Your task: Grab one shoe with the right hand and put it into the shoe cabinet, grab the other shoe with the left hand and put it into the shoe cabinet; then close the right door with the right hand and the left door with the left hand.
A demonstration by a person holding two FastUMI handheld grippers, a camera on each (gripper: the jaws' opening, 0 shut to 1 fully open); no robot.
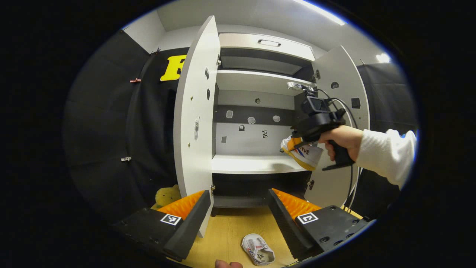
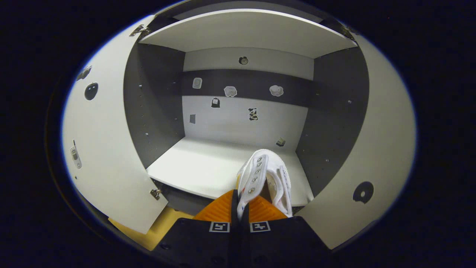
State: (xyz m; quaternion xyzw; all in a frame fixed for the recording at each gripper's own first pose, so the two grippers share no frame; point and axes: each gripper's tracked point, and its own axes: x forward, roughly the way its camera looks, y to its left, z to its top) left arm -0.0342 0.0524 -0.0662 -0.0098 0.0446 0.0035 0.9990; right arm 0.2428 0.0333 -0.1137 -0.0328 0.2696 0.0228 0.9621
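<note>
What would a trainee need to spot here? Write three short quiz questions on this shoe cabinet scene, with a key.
1. True or false: both cabinet doors stand open.
2. What does the right claw grip?
A. a shoe
B. a door
C. nothing
3. Where does the other shoe lie?

Key:
1. True: the left door and right door both stand open.
2. A
3. On the wooden floor before the cabinet, between the open left claw fingers.

In the right gripper view, your fingers point(image 2: 223, 208) are hiding the rear of the shoe point(image 2: 266, 178) you are gripping. In the left gripper view, the right gripper point(image 1: 297, 143) is covering part of that shoe, and the stickers point(image 1: 251, 120) on the cabinet's back wall are staying too small to identify.
</note>
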